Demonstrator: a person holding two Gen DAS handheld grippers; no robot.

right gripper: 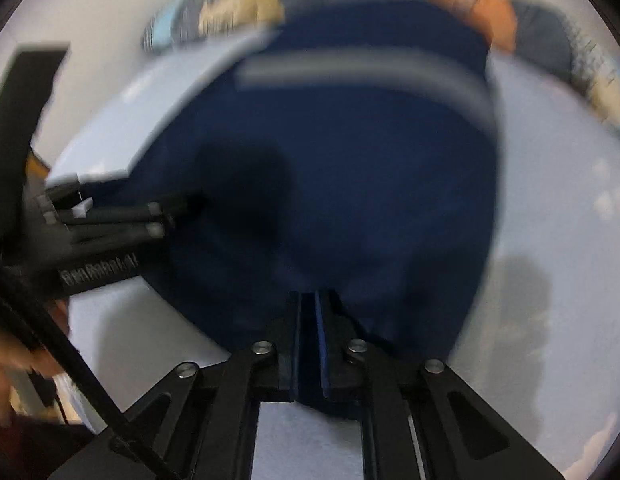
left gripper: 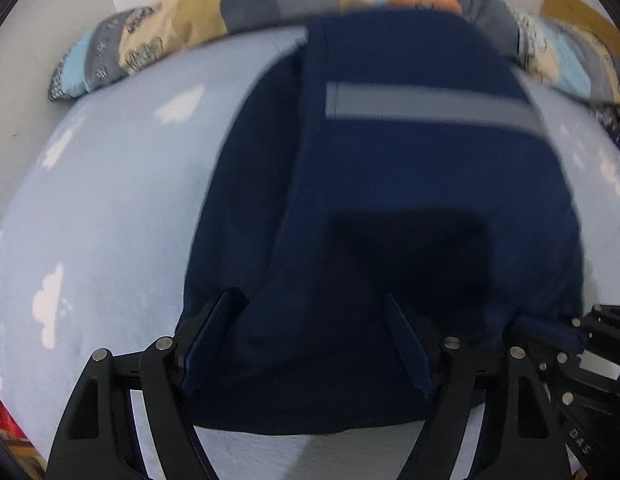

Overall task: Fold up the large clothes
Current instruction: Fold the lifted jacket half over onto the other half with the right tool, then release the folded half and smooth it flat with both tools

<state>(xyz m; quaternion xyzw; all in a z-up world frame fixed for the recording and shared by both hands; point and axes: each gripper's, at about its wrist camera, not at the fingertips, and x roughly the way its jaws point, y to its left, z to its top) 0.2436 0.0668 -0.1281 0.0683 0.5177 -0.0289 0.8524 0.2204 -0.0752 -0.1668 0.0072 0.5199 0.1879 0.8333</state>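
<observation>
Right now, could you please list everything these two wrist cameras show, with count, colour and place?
Garment: one, navy blue with a grey stripe across it, spread on the bed, near hem toward the grippers.
Bed sheet: one, pale blue with white cloud prints, under the garment.
Quilt: one, patchwork of tan, grey, orange and light blue, bunched along the far edge of the bed.
Wall: white, behind the bed.
Brown board: one, far right corner, blurred.
Left gripper: black, jaws open, above the garment's near hem.
Right gripper: black, jaws shut on the garment's near hem.
Hand: one, partly visible at the left edge of the right wrist view.
</observation>
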